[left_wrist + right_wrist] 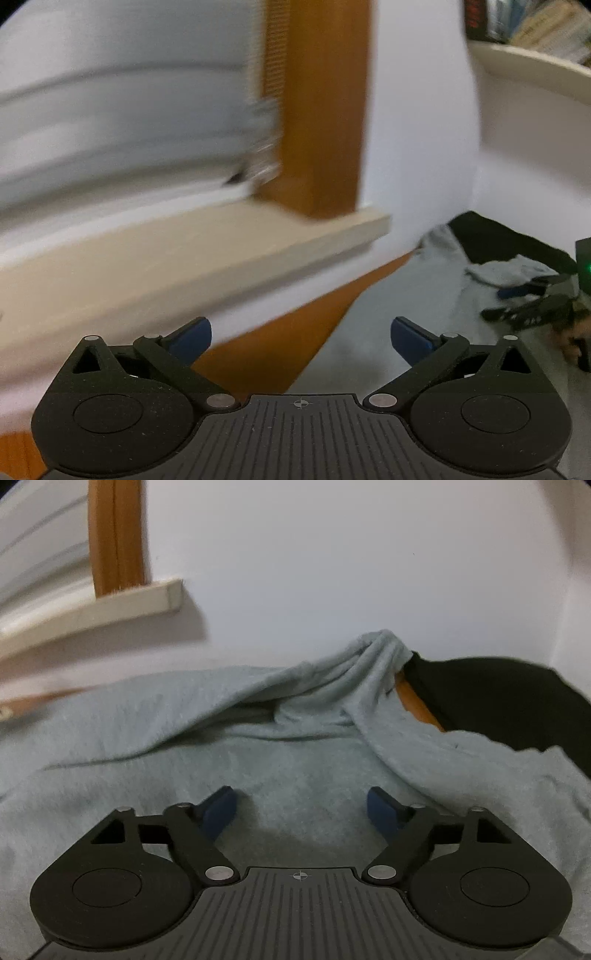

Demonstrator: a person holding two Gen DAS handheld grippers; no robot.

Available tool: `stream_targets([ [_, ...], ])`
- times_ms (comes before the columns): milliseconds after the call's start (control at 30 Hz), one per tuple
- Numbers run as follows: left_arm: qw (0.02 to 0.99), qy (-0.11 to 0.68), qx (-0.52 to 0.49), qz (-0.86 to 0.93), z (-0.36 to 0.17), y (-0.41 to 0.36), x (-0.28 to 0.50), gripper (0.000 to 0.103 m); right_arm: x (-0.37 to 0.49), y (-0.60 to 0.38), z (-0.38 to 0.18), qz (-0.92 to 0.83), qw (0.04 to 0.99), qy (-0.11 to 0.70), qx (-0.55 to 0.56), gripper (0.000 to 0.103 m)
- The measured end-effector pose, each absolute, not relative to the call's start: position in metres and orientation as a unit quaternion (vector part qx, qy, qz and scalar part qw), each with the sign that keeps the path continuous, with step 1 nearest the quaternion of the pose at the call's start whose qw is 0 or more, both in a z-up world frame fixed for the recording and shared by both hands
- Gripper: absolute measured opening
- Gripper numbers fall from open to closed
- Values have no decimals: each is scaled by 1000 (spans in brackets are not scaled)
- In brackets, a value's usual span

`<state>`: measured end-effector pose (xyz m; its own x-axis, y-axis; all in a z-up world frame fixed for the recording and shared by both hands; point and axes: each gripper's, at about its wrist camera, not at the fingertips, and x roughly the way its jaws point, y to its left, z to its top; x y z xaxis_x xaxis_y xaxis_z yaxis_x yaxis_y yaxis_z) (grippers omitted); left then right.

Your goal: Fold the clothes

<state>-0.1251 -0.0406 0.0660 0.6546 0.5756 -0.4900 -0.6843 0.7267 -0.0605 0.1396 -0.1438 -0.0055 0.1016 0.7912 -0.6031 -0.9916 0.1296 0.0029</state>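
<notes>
A light grey garment lies spread over the orange wooden table, with a bunched ridge rising against the white wall at the back. My right gripper hovers just above it, open, its blue pads apart with only flat cloth below them. In the blurred left wrist view my left gripper is open very wide over the table's edge, nothing between its pads. The grey garment lies to its right, and there the right gripper shows small, held by a hand.
A black garment lies behind the grey one at the right, also seen as the black garment. A cream window sill with an orange wooden frame juts from the wall at the left. A shelf with books hangs at the upper right.
</notes>
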Motion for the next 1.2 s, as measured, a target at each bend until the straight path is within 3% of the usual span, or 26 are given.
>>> stream_targets([
  [333,886,222,-155,376,19,-11,-202,103,143,-142,-8,622,712,252,-206,86],
  [567,902,195,-167,347,24,-15,-217,103,135,-143,-7,602,732,233,-220,90],
  [800,896,195,-175,358,20,-11,-220,103,63,-145,11,624,705,198,-273,90],
  [1200,888,175,-200,376,21,1,-231,103,-101,-148,23,753,563,146,-307,90],
])
